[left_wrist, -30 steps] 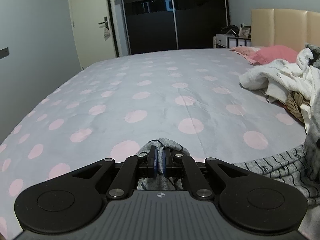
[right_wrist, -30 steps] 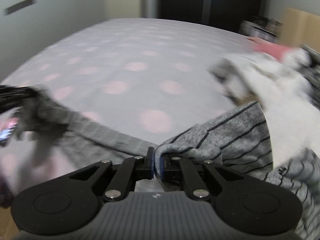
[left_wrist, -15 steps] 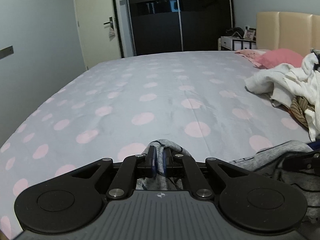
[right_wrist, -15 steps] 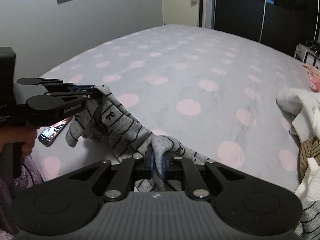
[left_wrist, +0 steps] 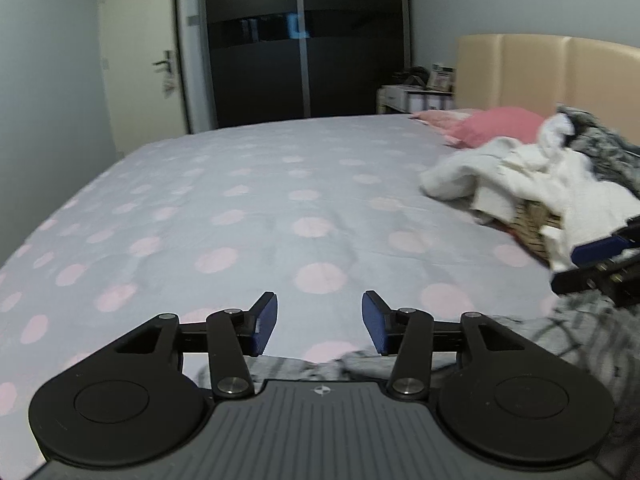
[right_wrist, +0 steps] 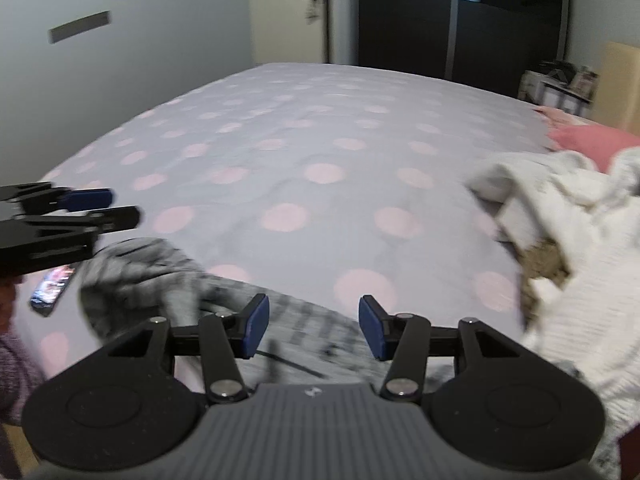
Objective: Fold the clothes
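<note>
Grey striped garment (right_wrist: pixel 168 280): soft grey cloth with thin dark lines, crumpled and blurry, lying loose on the near edge of the bed, touched by nothing.
Shape: bunched in a lump at one end, flatter at the other; maybe a top, hard to tell.
Clothes pile (left_wrist: pixel 532 184): white, grey and tan things, heaped up, unfolded.

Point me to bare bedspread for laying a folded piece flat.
Free: the dotted bedspread from the striped garment out toward the wardrobe, and the left side. Crowded: the laundry pile on the right by the pink pillow; the phone lies near the left tongs.
</note>
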A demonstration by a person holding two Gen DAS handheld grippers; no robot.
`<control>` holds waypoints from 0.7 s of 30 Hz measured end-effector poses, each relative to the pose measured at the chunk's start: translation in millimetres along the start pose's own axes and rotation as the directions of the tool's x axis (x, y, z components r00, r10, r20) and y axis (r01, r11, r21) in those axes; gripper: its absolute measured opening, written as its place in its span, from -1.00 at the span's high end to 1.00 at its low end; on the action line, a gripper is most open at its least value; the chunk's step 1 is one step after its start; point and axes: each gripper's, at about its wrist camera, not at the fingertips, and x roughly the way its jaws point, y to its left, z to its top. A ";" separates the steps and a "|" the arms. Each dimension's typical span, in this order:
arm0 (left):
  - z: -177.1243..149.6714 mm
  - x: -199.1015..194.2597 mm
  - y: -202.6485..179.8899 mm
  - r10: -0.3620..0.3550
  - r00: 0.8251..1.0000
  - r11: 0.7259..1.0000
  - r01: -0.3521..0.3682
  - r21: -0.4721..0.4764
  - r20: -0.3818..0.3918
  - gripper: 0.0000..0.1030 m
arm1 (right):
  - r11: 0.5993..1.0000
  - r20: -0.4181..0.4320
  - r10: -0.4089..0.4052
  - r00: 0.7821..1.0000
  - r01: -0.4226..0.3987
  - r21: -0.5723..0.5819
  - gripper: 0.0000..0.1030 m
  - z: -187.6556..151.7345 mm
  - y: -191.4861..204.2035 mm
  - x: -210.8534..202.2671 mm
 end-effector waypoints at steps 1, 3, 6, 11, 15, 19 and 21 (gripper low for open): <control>0.2 0.7 -4.4 -0.019 1.000 1.000 0.019 0.002 -0.005 0.04 | 1.000 -0.002 -0.021 1.000 0.021 0.010 -0.06 -2.1 -7.0 -1.9; 0.7 2.6 -12.9 -0.056 0.998 0.998 0.056 0.004 -0.016 -0.02 | 0.998 -0.005 -0.063 0.998 0.063 0.030 -0.11 -6.5 -21.2 -5.9; 1.3 4.8 -26.8 -0.123 0.992 0.992 0.123 0.002 -0.034 -0.08 | 0.990 -0.020 -0.126 0.992 0.127 0.063 -0.21 -14.1 -45.9 -12.2; -1.6 10.1 -50.7 -0.206 0.977 0.978 0.208 0.034 -0.063 -0.23 | 0.950 -0.060 -0.267 0.962 0.273 0.151 -0.32 -31.1 -103.1 -24.2; -6.4 20.4 -67.0 -0.255 0.959 0.963 0.263 0.063 -0.121 -0.26 | 0.913 -0.100 -0.326 0.940 0.340 0.224 -0.34 -49.4 -142.0 -29.0; -15.5 30.2 -79.4 -0.253 0.950 0.957 0.274 0.096 -0.185 -0.26 | 0.908 -0.132 -0.339 0.931 0.361 0.213 -0.34 -66.0 -158.8 -17.6; -18.1 33.3 -81.8 -0.248 0.945 0.956 0.275 0.105 -0.211 -0.17 | 0.908 -0.151 -0.340 0.928 0.366 0.204 -0.33 -72.0 -163.8 -9.0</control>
